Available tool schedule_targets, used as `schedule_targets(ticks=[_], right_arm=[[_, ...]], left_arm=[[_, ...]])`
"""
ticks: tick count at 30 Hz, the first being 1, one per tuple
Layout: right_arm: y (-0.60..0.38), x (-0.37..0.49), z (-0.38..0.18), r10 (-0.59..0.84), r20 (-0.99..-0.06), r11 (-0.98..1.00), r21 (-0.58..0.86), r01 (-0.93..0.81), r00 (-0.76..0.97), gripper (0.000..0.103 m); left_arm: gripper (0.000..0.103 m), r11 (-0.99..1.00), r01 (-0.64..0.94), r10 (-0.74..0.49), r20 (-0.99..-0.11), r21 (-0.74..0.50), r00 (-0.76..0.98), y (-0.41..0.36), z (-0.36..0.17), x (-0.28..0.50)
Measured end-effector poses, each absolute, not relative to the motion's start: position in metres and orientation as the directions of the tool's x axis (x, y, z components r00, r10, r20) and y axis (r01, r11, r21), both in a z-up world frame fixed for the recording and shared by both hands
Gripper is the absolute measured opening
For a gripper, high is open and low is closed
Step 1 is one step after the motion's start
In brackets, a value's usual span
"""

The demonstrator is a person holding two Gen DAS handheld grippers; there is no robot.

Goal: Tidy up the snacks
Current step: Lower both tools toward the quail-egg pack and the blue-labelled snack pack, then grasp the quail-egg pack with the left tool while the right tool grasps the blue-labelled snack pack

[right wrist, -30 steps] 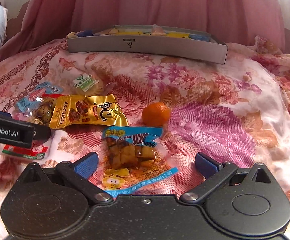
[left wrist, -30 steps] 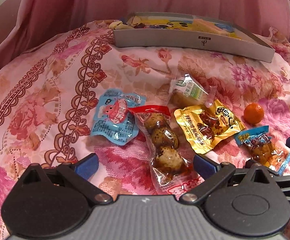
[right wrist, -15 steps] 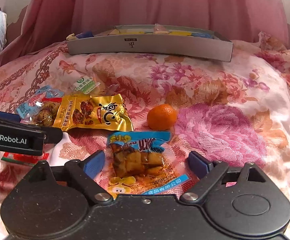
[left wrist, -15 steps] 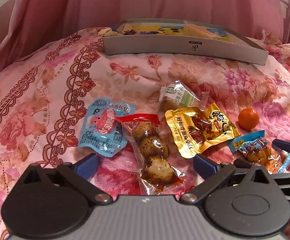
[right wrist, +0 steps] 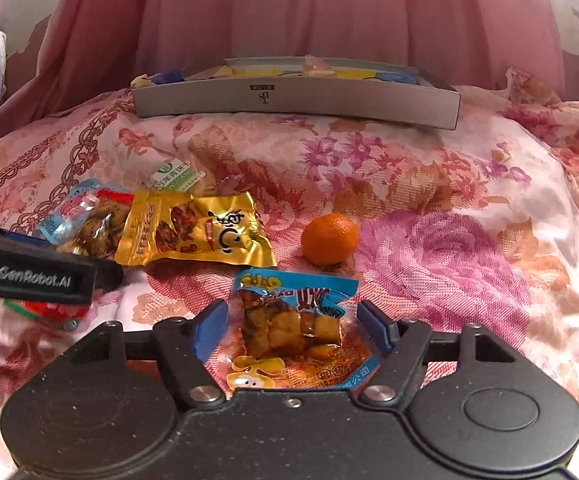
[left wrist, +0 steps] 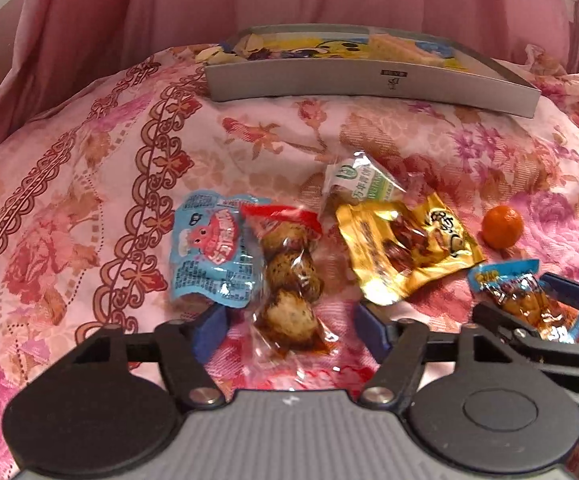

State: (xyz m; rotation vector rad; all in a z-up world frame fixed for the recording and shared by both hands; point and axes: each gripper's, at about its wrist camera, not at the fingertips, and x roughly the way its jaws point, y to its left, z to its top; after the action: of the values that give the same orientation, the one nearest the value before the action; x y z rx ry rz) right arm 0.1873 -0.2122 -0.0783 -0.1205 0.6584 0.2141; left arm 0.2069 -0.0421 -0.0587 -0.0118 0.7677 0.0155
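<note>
Snacks lie scattered on a pink floral bedspread (left wrist: pixel 89 208) in the left wrist view: the left gripper (left wrist: pixel 289 330) has its blue fingers partly spread on either side of a clear, red-topped pouch of 3 speckled brown eggs (left wrist: pixel 289 276), not pressing it. A light blue packet (left wrist: pixel 209 256) lies just left of the eggs, a gold packet (left wrist: pixel 405 248) and a green-labelled packet (left wrist: pixel 359 180) right of them, a small orange (left wrist: pixel 502 227) farther right. A grey box (left wrist: pixel 369 84) with snacks inside sits at the back. In the right wrist view, the right gripper (right wrist: pixel 293 330) straddles, jaws apart, a blue-edged pouch of glossy brown cubes (right wrist: pixel 293 324), just below the orange.
</note>
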Motion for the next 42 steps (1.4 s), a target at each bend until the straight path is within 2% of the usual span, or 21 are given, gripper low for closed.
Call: schedule_targets(ticks=[5, 17, 21, 23, 25, 30, 33, 35, 38, 42], right_arm=[[-0.208, 0.182, -0.075, 0.161, -0.626, 0.968, -0.051, -0.246, 0.763, 0.071], [-0.211, 0.164, -0.070, 0.183, -0.631, 0.967, -0.021, -0.253, 0.754, 0.070], [-0.208, 0.162, -0.073, 0.171, -0.625, 0.965, -0.051, -0.259, 0.761, 0.070], [-0.208, 0.161, -0.074, 0.169, -0.621, 0.965, -0.055, -0.258, 0.765, 0.071], [-0.208, 0.162, -0.076, 0.168, -0.620, 0.966, -0.052, -0.253, 0.766, 0.072], [-0.209, 0.163, -0.078, 0.168, -0.621, 0.968, -0.042, -0.247, 0.765, 0.073], [-0.209, 0.164, -0.078, 0.170, -0.620, 0.968, -0.039, -0.246, 0.766, 0.073], [-0.209, 0.164, -0.077, 0.172, -0.618, 0.968, -0.037, -0.246, 0.768, 0.071], [-0.207, 0.160, -0.076, 0.169, -0.605, 0.967, -0.049, -0.249, 0.778, 0.069], [-0.204, 0.157, -0.074, 0.156, -0.608, 0.965, -0.074, -0.251, 0.779, 0.067]], left_arm=[[0.055, 0.999, -0.045, 0.019, -0.708, -0.018, 0.706, -0.042, -0.054, 0.206], [0.052, 0.990, -0.059, -0.047, -0.713, -0.124, 0.700, -0.032, -0.053, 0.184], [0.061, 0.993, -0.034, -0.058, -0.701, -0.116, 0.711, -0.031, -0.057, 0.185], [0.073, 0.994, -0.022, -0.061, -0.697, -0.109, 0.714, -0.033, -0.059, 0.187], [0.081, 0.996, -0.004, -0.061, -0.696, -0.091, 0.715, -0.038, -0.060, 0.190], [0.085, 0.999, 0.003, -0.032, -0.695, -0.043, 0.718, -0.043, -0.063, 0.198], [0.071, 0.999, -0.005, -0.020, -0.689, -0.034, 0.724, -0.043, -0.063, 0.197], [0.057, 0.999, -0.005, -0.020, -0.686, -0.035, 0.727, -0.042, -0.062, 0.195], [0.047, 0.998, -0.012, -0.035, -0.691, -0.064, 0.722, -0.038, -0.058, 0.192], [0.045, 0.994, -0.016, -0.063, -0.706, -0.104, 0.706, -0.036, -0.052, 0.187]])
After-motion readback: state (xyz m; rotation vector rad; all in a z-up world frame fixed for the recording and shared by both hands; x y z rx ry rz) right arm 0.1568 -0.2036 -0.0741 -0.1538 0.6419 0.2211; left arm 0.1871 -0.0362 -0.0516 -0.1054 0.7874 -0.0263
